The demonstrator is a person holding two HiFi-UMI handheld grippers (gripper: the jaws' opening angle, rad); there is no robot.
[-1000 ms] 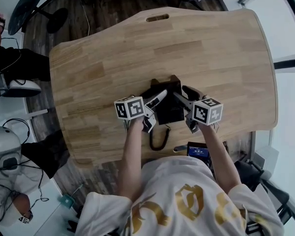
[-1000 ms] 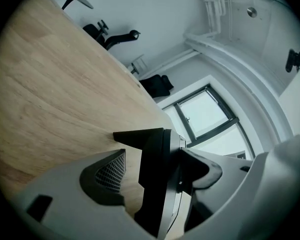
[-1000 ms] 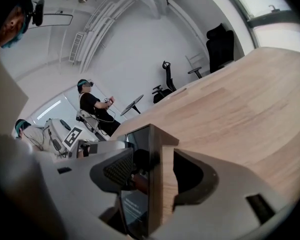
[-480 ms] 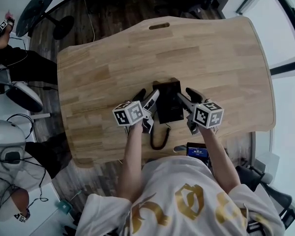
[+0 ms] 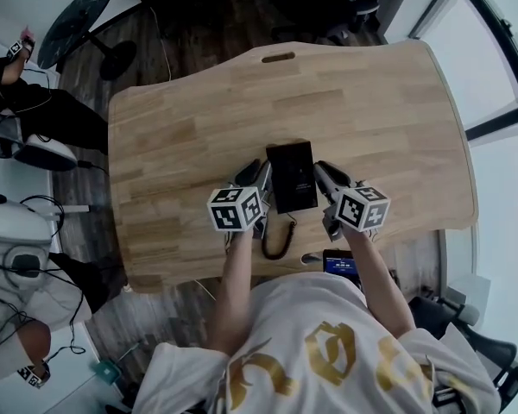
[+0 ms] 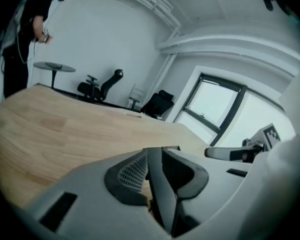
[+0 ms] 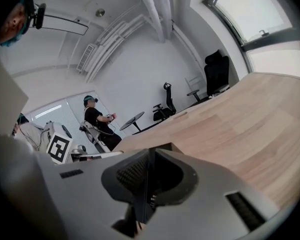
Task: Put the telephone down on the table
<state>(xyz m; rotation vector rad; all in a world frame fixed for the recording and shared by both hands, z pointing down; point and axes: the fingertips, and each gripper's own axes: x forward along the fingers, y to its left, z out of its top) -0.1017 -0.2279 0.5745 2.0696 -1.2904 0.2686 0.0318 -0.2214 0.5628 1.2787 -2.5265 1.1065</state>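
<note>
**A:** What lies closest in?

**B:** A small dark device with a lit blue screen (image 5: 341, 266) sits at the near rim of the pale wooden worktop (image 5: 181, 136). It is just in front of the person's white, gold-printed shirt (image 5: 328, 352). A little beyond it, a black coiled cord (image 5: 279, 238) curls on the wood between the two forearms.

**A:** And the grippers?

**B:** The left gripper (image 5: 257, 176) and the right gripper (image 5: 322, 176) reach forward side by side. Between them is the flat black rectangular telephone (image 5: 291, 176), over the near middle of the worktop. Each of its long sides faces one gripper. The cord's upper end comes up just by the telephone's near end.

**A:** How do the jaws stand?

**B:** Both pairs have just been closing. In the left gripper view the jaws pinch the telephone's dark edge, which fills the gap between the pads. In the right gripper view the jaws are nearly together and nip a thin dark edge of the same telephone.

**A:** Is it resting on the wood?

**B:** From above I cannot tell whether its underside touches the worktop or hangs just off it.

**A:** And farther out?

**B:** A slot-shaped cut-out (image 5: 278, 57) sits near the worktop's far edge. Beyond that is dark wooden floor (image 5: 198, 15). A round dark pedestal table (image 5: 73, 15) stands at the far left, with a person in black clothes (image 5: 43, 115) near it. Dark-framed windows (image 5: 492, 59) run along the right.
</note>
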